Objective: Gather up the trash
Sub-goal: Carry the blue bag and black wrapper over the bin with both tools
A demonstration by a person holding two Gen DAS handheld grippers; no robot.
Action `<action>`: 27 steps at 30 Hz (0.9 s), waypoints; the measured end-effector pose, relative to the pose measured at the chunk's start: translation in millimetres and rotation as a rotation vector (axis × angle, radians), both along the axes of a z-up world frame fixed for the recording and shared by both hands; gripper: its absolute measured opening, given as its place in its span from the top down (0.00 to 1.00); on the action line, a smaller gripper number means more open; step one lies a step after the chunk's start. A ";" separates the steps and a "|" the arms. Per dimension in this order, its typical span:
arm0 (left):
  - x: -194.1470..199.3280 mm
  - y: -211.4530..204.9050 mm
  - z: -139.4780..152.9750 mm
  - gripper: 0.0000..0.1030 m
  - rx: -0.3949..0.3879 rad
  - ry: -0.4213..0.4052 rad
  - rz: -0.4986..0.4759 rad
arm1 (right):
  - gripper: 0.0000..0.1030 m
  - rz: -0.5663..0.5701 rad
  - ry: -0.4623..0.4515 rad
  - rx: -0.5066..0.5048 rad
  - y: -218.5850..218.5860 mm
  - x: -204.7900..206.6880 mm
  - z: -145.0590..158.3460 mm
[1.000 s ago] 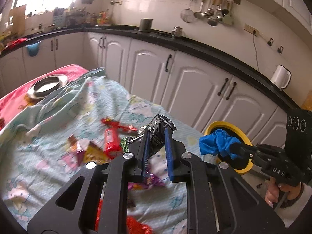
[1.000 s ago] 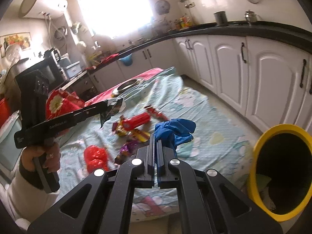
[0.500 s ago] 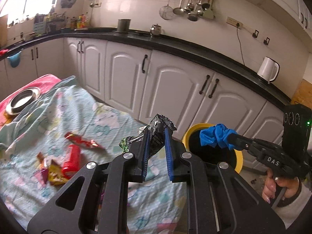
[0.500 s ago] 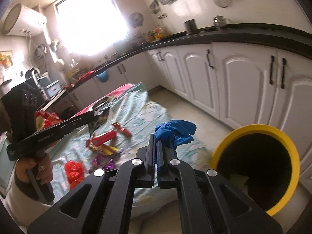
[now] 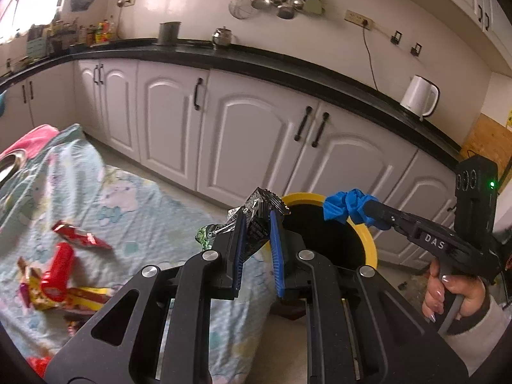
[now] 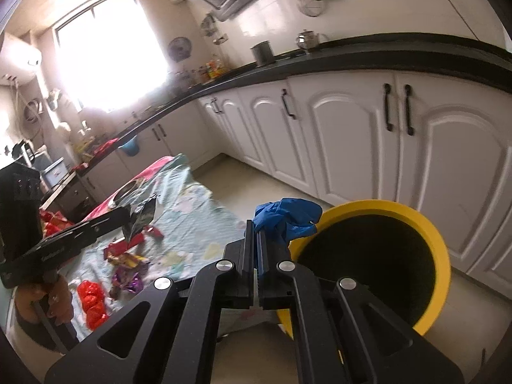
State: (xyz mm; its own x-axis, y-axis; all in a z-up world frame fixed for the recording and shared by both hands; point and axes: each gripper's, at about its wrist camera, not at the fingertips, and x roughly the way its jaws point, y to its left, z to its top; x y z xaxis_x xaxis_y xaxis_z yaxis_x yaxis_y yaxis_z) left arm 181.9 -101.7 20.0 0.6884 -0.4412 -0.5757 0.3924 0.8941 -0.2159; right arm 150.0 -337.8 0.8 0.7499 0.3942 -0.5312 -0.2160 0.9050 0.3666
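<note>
My left gripper (image 5: 257,220) is shut on a crumpled dark foil wrapper (image 5: 260,211), held just at the near rim of the yellow bin (image 5: 368,240). My right gripper (image 6: 256,228) is shut on a crumpled blue glove (image 6: 288,219), which hangs over the left rim of the yellow bin (image 6: 438,249). In the left wrist view the blue glove (image 5: 345,208) sits above the bin's far rim, at the tip of the right gripper (image 5: 374,216). The right wrist view shows the left gripper (image 6: 136,219) with its dark wrapper (image 6: 142,217) over the table.
A table under a pale patterned cloth (image 5: 134,220) carries red wrappers (image 5: 57,272), a yellow packet (image 5: 48,297) and a purple wrapper (image 6: 128,278). White cabinets (image 5: 249,140) under a black counter run behind the bin. A white kettle (image 5: 419,96) stands on the counter.
Both grippers have swung right, away from the table and toward the yellow bin, each still shut on its piece of trash. The bin now fills more of both views.
</note>
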 end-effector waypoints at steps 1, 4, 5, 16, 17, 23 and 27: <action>0.6 -5.7 -2.0 0.90 0.001 0.003 -0.010 | 0.98 -0.008 0.004 0.002 -3.1 1.3 -0.9; 2.0 -22.1 -8.4 0.90 0.007 0.012 -0.038 | 0.98 -0.034 0.016 0.007 -14.6 2.2 -5.7; 1.9 -25.4 -9.6 0.90 0.010 0.014 -0.043 | 0.98 -0.043 0.020 0.008 -18.2 2.2 -7.4; 8.5 -68.8 -37.8 0.90 0.049 0.065 -0.114 | 0.98 -0.127 0.088 0.016 -56.0 6.1 -32.3; 9.2 -71.8 -40.0 0.90 0.052 0.069 -0.118 | 0.98 -0.132 0.095 0.016 -57.9 5.6 -34.5; 13.7 -91.4 -55.8 0.90 0.074 0.098 -0.147 | 0.98 -0.159 0.135 0.027 -72.2 5.6 -49.8; 16.5 -105.0 -66.7 0.90 0.081 0.119 -0.174 | 0.98 -0.171 0.161 0.032 -78.6 5.3 -58.4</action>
